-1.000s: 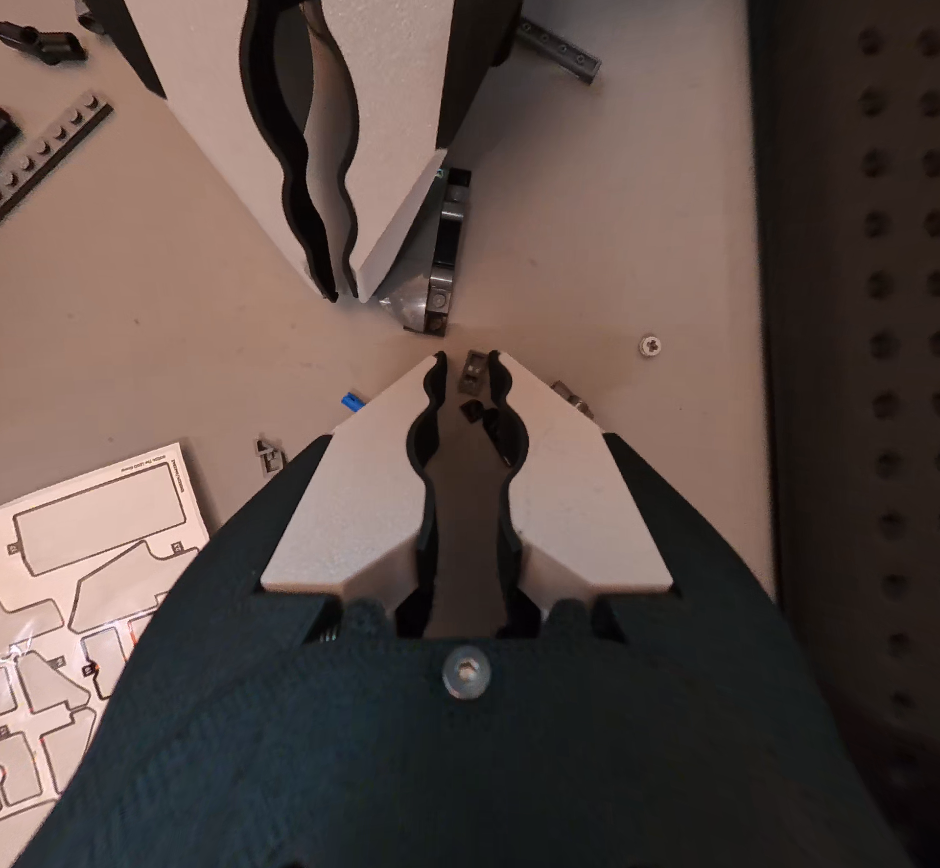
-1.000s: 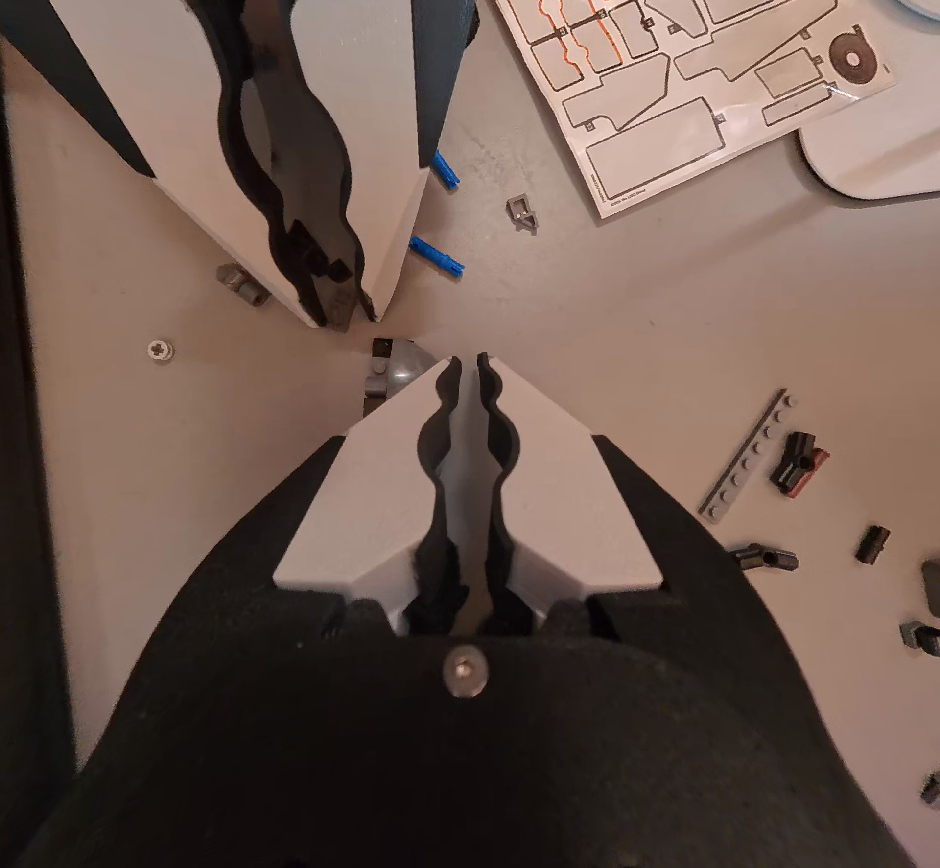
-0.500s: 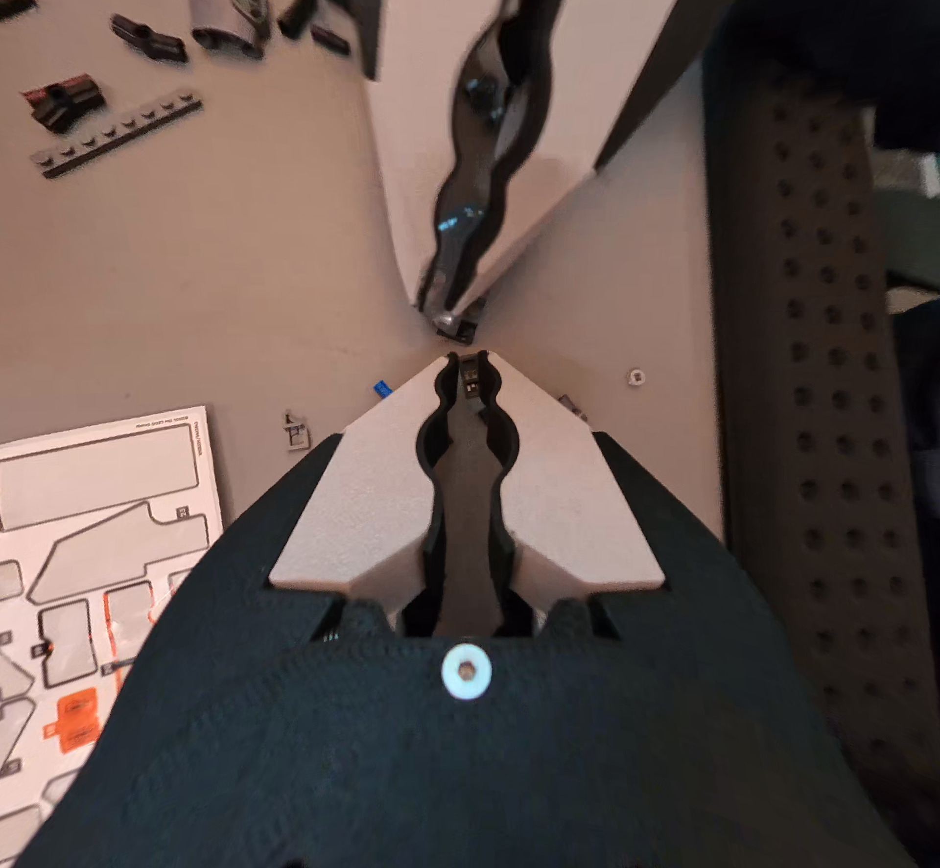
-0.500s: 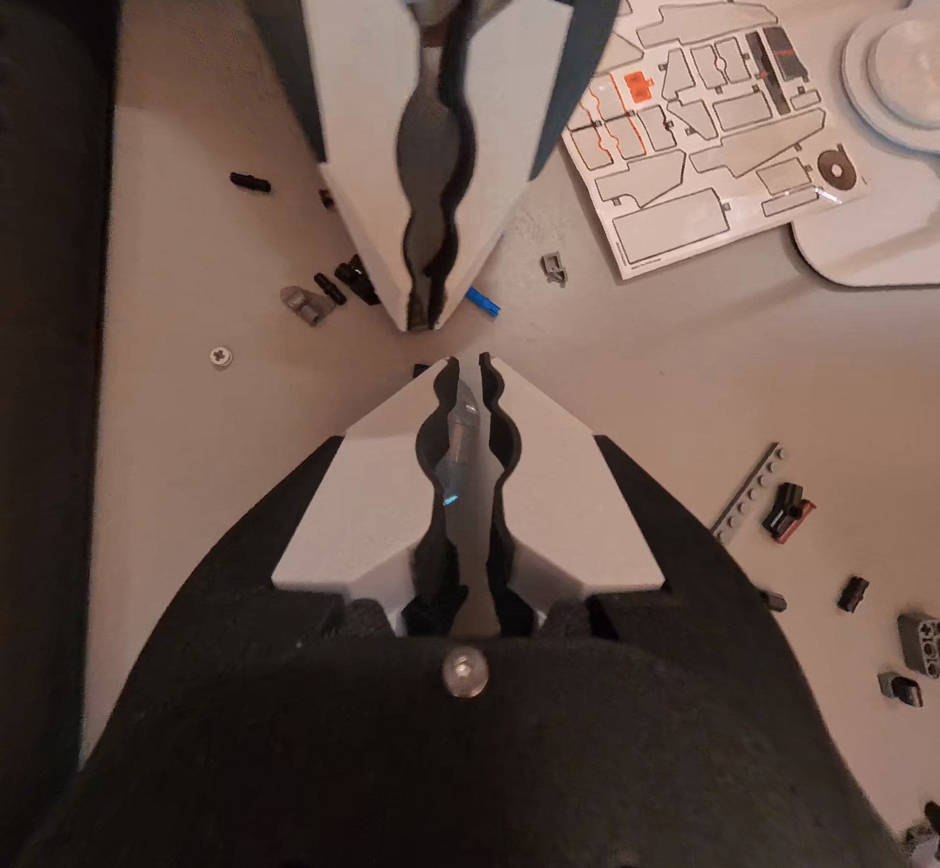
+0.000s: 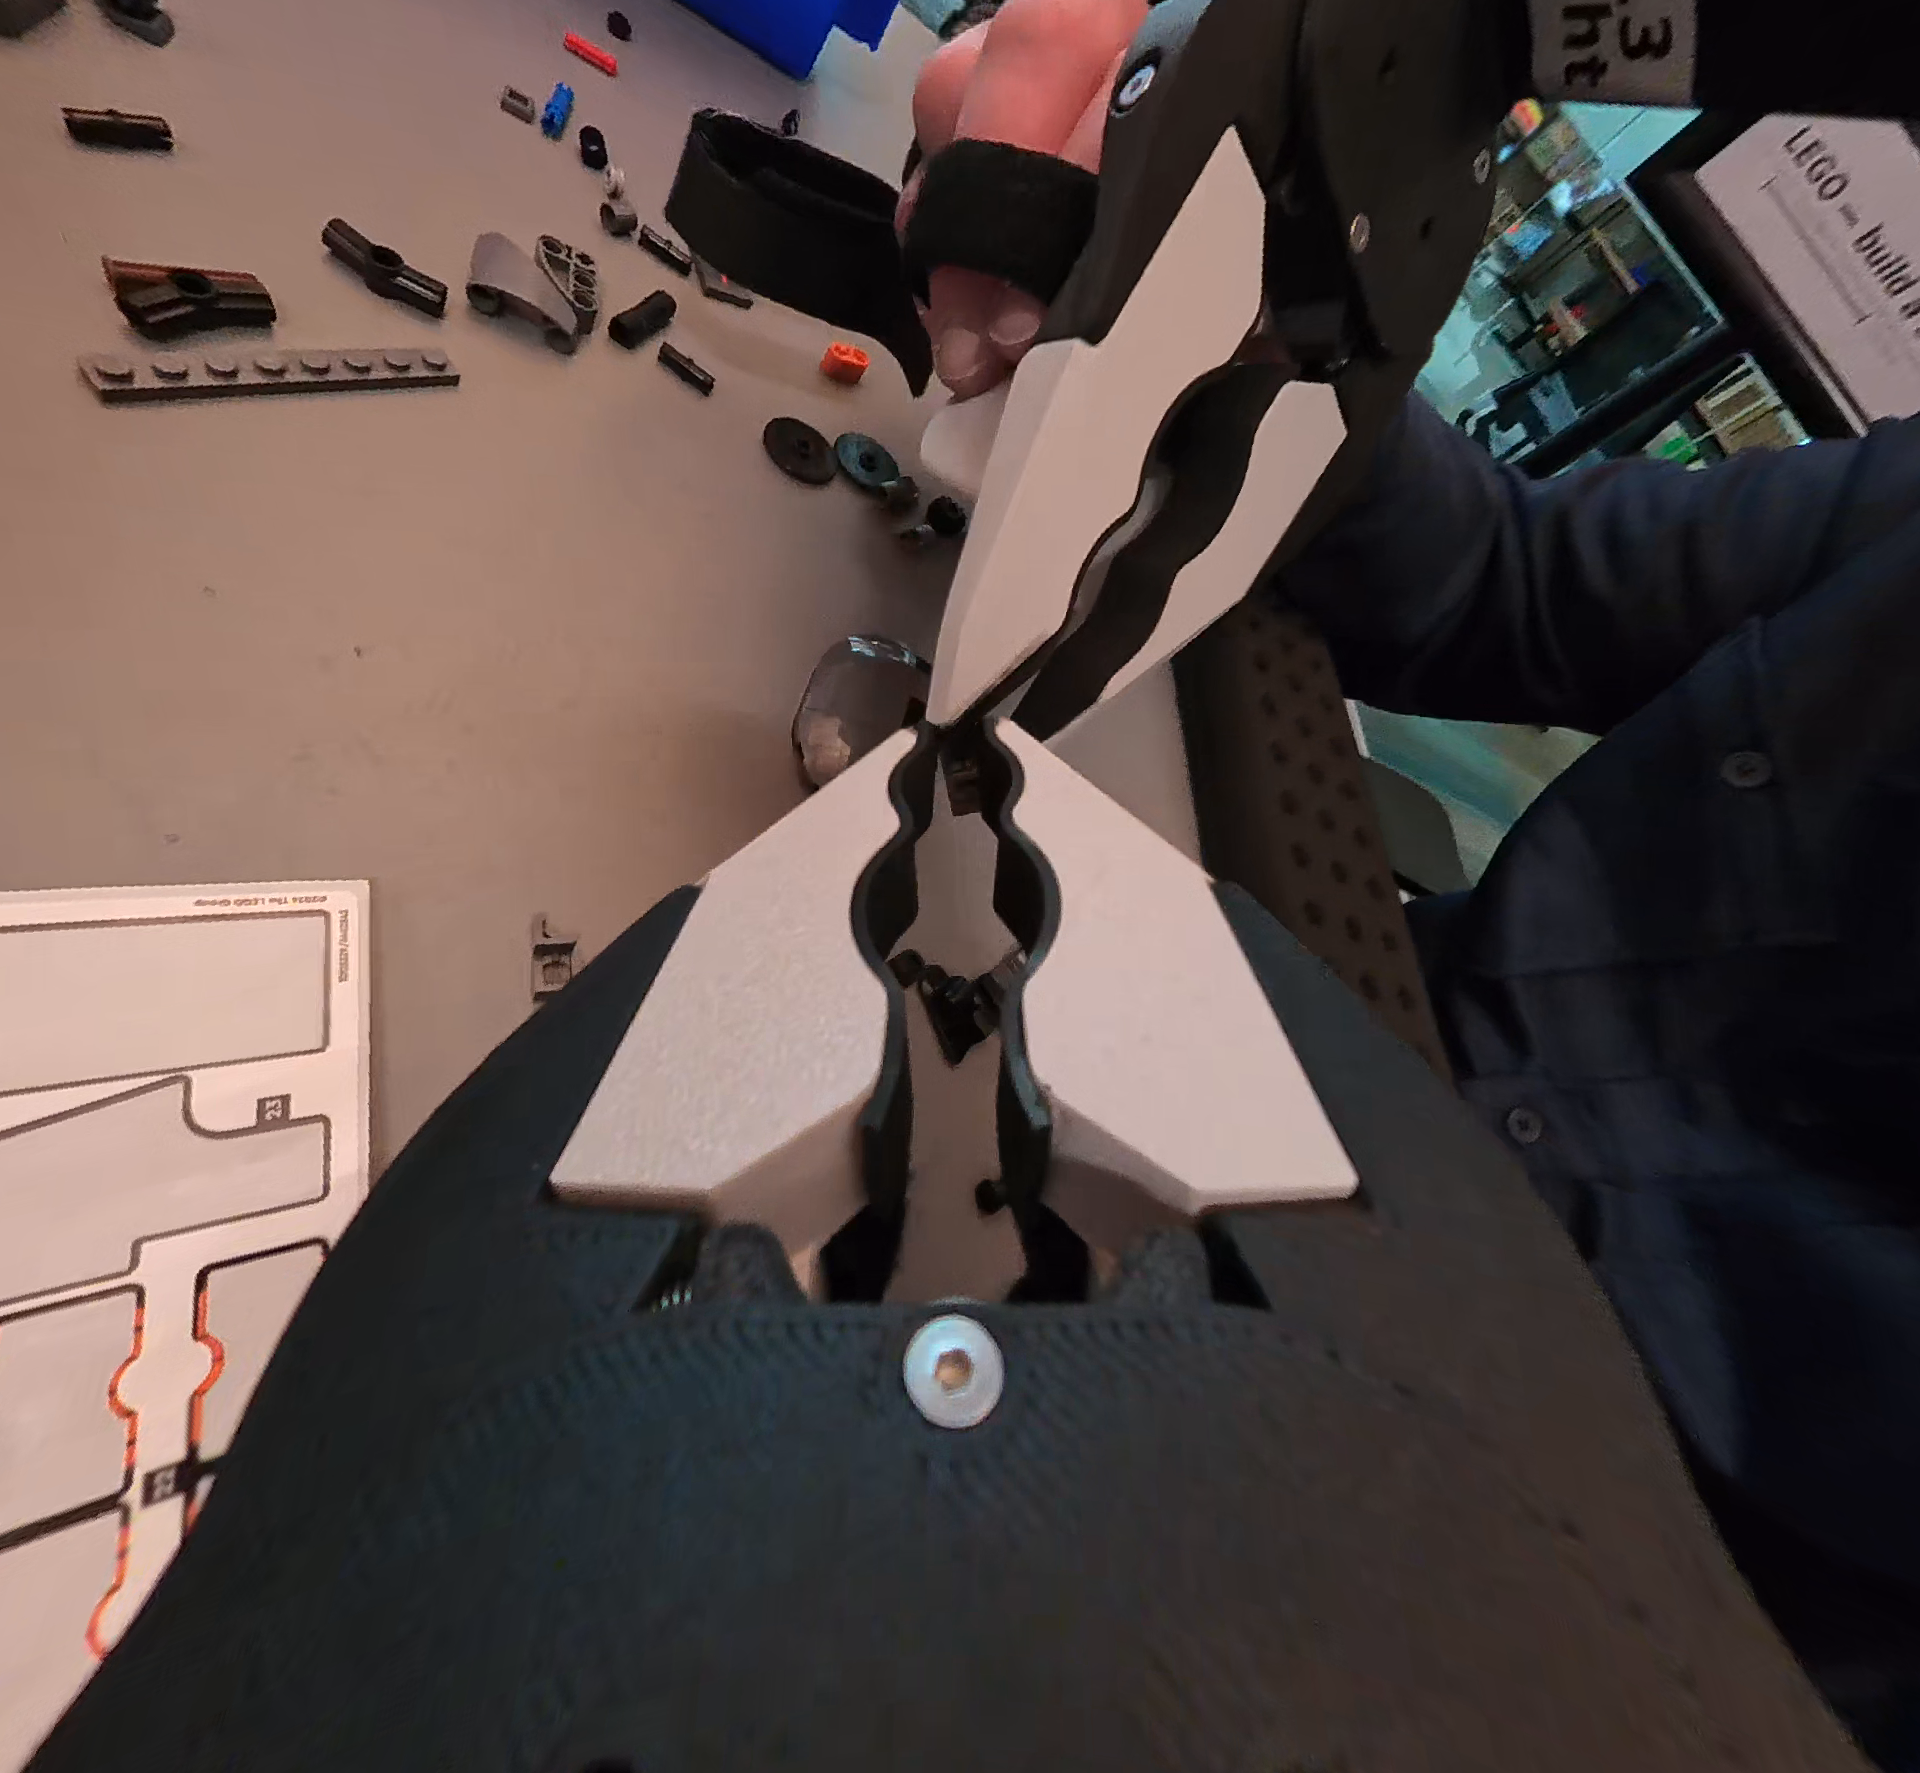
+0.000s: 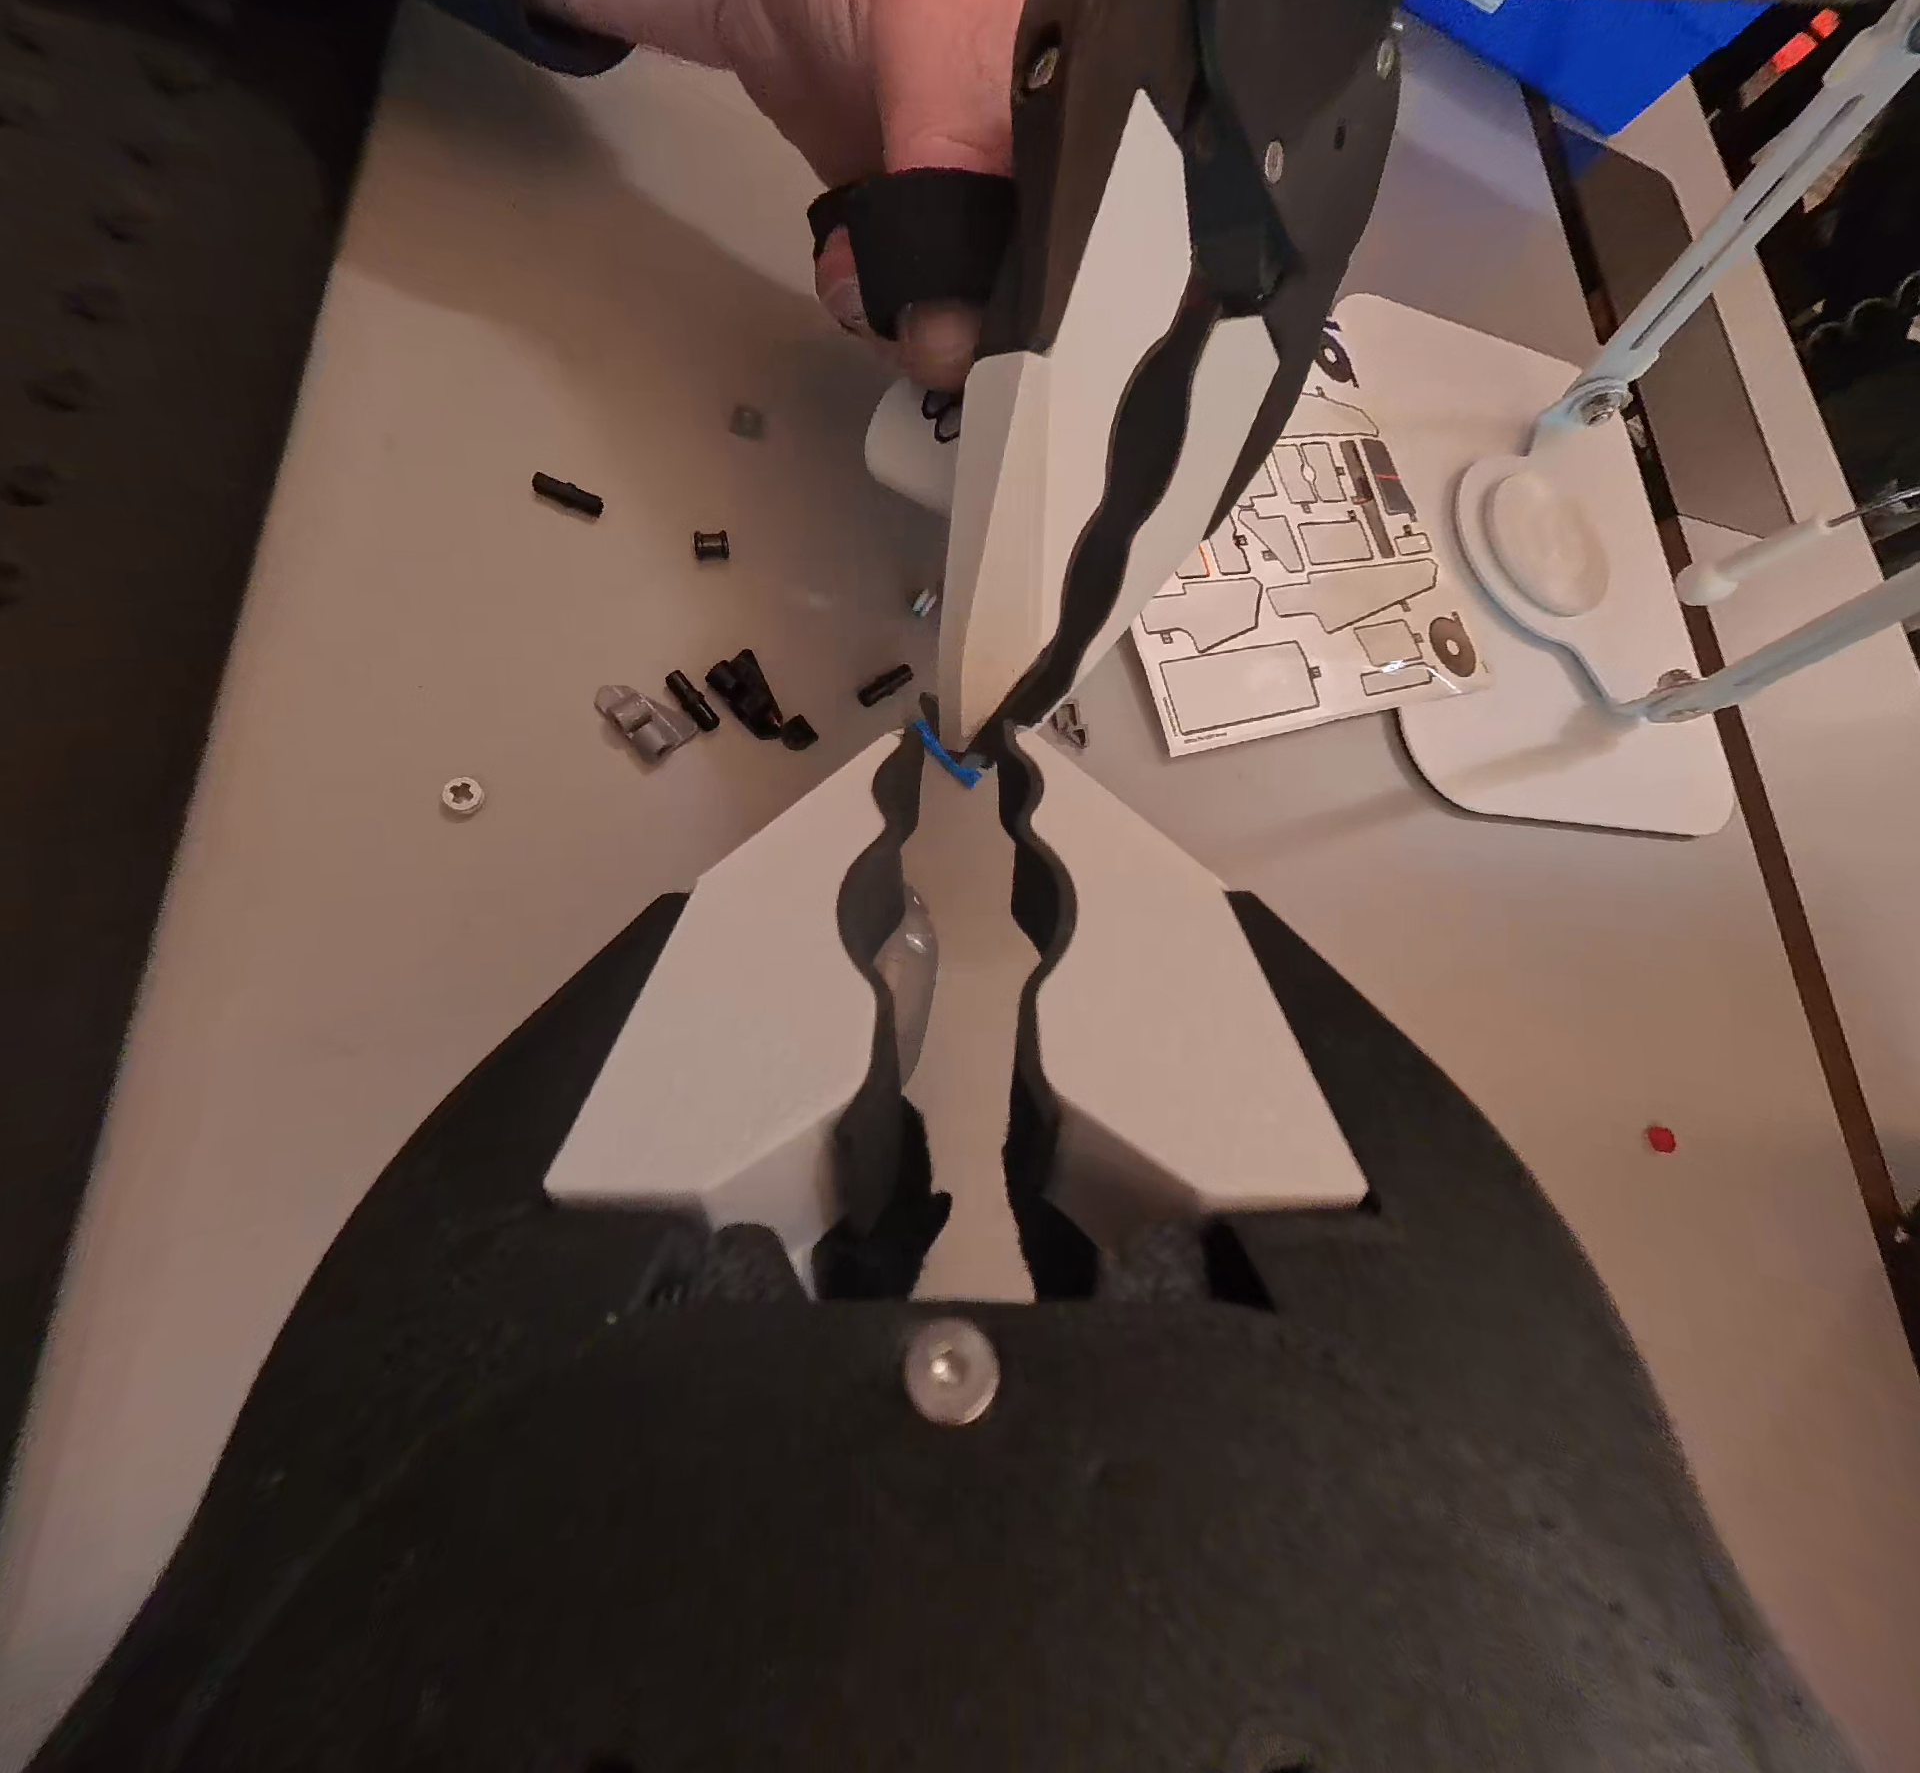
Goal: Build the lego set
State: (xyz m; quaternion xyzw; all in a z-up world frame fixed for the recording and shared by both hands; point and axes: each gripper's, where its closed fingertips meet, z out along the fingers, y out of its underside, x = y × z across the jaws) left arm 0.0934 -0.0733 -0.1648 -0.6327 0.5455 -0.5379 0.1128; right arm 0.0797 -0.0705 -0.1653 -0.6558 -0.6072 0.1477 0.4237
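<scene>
Left wrist view: we see our left tongs (image 5: 961, 752) drawn narrow, pinching a small dark piece (image 5: 961, 781) at the very tips.
Right wrist view: our right tongs (image 6: 961, 767) are narrow too, gripping a grey curved piece (image 6: 909, 954) that lies along one finger's inner side.
Meeting point: the two pairs of tips come together, touching or nearly so, over the desk (image 5: 416, 632), to the right of the sticker sheet (image 5: 177, 1048).
Hand: a hand (image 5: 997, 102) grips the right tongs' handle, beyond the sheet.
Loose parts: a long studded plate (image 5: 270, 369) and scattered dark pins lie beyond the sheet, well apart from it.
Blue pin (image 6: 948, 759): we see it on the desk near the sheet.
</scene>
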